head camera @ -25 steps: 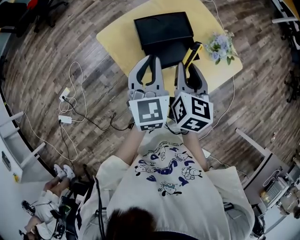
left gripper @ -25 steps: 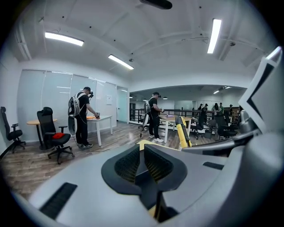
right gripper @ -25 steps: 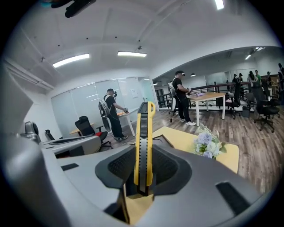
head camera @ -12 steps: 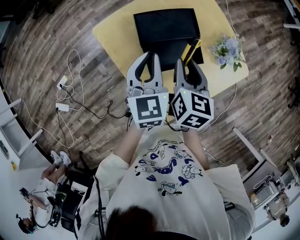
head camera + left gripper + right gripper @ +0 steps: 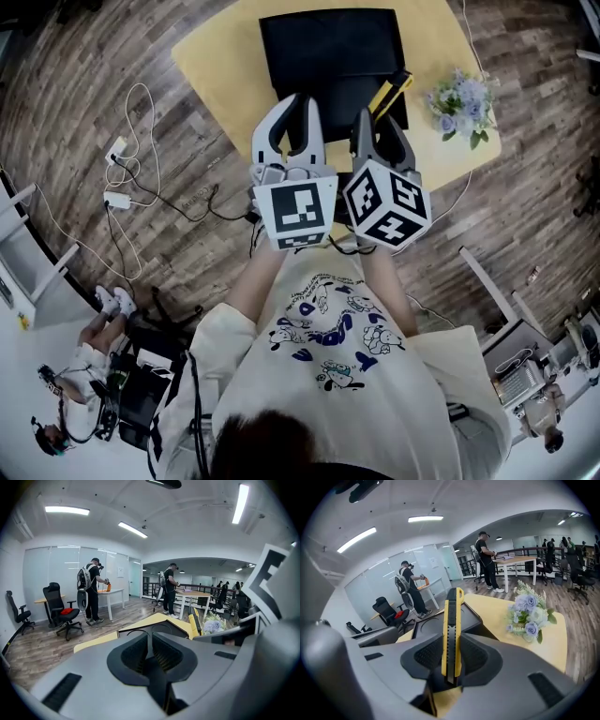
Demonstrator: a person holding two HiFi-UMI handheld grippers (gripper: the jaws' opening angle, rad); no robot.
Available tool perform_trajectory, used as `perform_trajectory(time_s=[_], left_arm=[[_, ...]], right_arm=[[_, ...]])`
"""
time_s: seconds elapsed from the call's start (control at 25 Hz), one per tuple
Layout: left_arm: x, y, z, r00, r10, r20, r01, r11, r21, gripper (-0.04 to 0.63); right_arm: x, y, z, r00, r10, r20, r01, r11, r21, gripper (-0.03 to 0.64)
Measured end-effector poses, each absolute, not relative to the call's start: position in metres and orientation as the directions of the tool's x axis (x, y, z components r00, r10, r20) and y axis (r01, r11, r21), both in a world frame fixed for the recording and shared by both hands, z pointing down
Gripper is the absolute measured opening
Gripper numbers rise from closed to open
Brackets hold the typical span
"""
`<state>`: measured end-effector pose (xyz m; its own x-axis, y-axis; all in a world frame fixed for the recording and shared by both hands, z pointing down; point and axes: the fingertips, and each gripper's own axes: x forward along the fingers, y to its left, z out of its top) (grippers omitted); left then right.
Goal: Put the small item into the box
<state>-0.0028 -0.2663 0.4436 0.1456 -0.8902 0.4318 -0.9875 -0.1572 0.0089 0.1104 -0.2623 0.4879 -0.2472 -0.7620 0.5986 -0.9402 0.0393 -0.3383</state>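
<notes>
A black box (image 5: 333,52) stands open on the yellow table (image 5: 220,70); it also shows as the black box (image 5: 436,620) ahead of the right jaws. My right gripper (image 5: 372,117) is shut on a yellow utility knife (image 5: 389,94), which sticks out over the box's near right corner. In the right gripper view the knife (image 5: 452,630) stands upright between the pads of my right gripper (image 5: 452,660). My left gripper (image 5: 298,101) hovers beside it at the box's near edge. Its jaws meet with nothing between them at my left gripper (image 5: 151,651).
A bunch of pale blue flowers (image 5: 457,101) lies at the table's right end, seen too as the flowers (image 5: 529,613). Cables and a power strip (image 5: 117,150) trail over the wood floor at left. Other people (image 5: 91,590), office chairs (image 5: 58,609) and desks fill the room behind.
Both grippers have edged forward and now overlap the near edge of the box a little more. The knife has stayed in the right jaws.
</notes>
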Motion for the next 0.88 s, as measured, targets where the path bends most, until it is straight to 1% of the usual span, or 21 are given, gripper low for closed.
perform_trajectory(time_s=[0.16, 0.4, 0.64, 0.88], left_arm=[[0.001, -0.271, 0.458, 0.152, -0.880, 0.449, -0.986, -0.168, 0.005, 0.043], [-0.002, -0.270, 0.471, 0.149, -0.862, 0.484, -0.986, -0.165, 0.009, 0.043], [-0.008, -0.268, 0.485, 0.140, -0.846, 0.514, -0.988, -0.153, 0.016, 0.043], [-0.024, -0.274, 0.486, 0.106, -0.851, 0.515, -0.993, -0.115, 0.014, 0.043]], right_arm=[[0.116, -0.265, 0.517, -0.220, -0.717, 0.661, -0.924, -0.064, -0.377, 0.129], [0.116, -0.258, 0.551, -0.220, -0.621, 0.752, -0.860, -0.240, -0.450, 0.129], [0.111, -0.256, 0.569, -0.225, -0.556, 0.800, -0.819, -0.336, -0.464, 0.129], [0.108, -0.258, 0.578, -0.248, -0.506, 0.826, -0.763, -0.424, -0.489, 0.129]])
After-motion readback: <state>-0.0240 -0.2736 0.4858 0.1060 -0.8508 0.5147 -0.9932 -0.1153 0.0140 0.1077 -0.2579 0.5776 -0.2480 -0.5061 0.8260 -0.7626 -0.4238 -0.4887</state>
